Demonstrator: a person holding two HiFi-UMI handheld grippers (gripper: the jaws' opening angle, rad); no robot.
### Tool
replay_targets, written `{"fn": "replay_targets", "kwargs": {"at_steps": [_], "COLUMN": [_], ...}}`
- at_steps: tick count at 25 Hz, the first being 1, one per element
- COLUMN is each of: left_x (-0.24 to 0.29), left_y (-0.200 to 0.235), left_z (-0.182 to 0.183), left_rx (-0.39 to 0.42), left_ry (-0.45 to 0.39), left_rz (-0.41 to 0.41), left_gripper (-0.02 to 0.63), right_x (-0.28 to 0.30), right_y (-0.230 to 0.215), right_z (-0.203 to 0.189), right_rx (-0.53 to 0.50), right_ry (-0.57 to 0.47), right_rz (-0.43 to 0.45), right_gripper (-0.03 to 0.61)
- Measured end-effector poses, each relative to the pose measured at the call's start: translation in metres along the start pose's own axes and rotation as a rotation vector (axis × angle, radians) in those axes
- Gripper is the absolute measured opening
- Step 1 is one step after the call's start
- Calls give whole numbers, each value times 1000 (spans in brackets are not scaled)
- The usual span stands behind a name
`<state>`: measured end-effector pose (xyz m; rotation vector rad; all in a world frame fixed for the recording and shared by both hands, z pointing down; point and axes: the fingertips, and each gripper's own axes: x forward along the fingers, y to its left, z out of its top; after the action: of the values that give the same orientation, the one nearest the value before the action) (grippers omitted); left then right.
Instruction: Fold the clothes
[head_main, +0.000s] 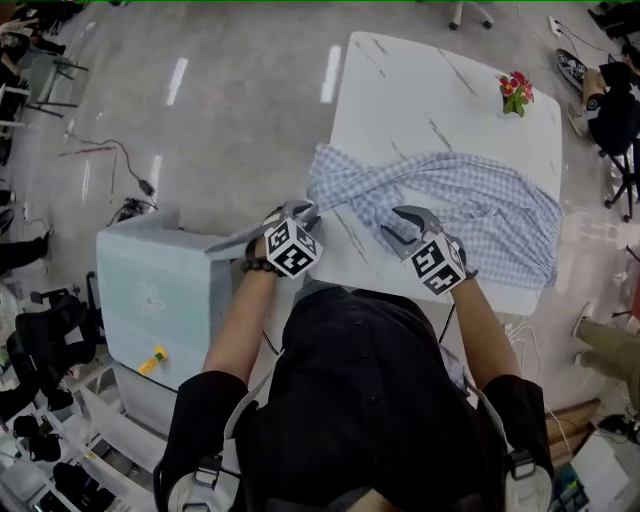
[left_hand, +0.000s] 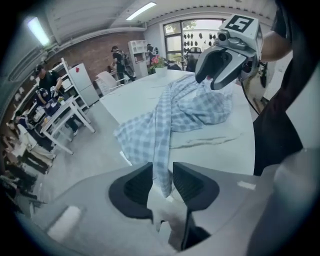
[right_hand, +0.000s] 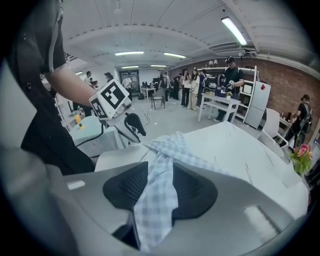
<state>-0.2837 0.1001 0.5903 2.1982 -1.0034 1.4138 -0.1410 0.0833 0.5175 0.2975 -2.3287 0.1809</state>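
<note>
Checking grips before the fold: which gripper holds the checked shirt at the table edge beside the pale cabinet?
The left gripper: it pinches the shirt at the table edge; the right gripper holds it over the tabletop.

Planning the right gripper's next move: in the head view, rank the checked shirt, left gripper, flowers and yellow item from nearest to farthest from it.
1. checked shirt: pinched in the right gripper itself.
2. left gripper: to its left, at the table's near edge.
3. flowers: far right table corner.
4. yellow item: on the pale cabinet, lower left.
</note>
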Motion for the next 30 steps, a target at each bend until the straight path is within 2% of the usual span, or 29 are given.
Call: {"fn": "replay_targets", "kwargs": {"at_steps": [3, 8, 10, 12, 18, 23, 28, 29, 30], "left_x": [10, 26, 33, 41, 53, 69, 76, 76, 74], "left_y": [9, 5, -1, -6, -9, -6, -6, -3, 1], "left_z": [-19, -42, -44, -47, -54, -57, -58, -58, -58], "left_rx": [84, 169, 203, 227, 166, 73, 15, 20, 28], "left_ry": [1, -7, -9, -8, -7, -10, -14, -15, -20], "left_rz": [-76, -255, -290, -292, -295, -273, -298, -283, -261], "left_gripper": [143, 160, 172, 173, 173, 172, 173, 126, 22], "right_x": [34, 85, 91, 91, 95, 95, 91, 92, 94], "right_y": [10, 15, 13, 10, 13, 10, 6, 5, 5], "right_z": [15, 31, 33, 35, 29, 27, 25, 24, 23], "right_rx": [-20, -152, -165, -155, -177, -205, -232, -239, -247], "right_ry": [38, 159, 190, 200, 231, 236, 250, 254, 259], "right_rz": [-15, -7, -13, -18, 20, 53, 81, 85, 87], "right_gripper": [155, 155, 154, 153, 153, 153, 153, 153, 153]}}
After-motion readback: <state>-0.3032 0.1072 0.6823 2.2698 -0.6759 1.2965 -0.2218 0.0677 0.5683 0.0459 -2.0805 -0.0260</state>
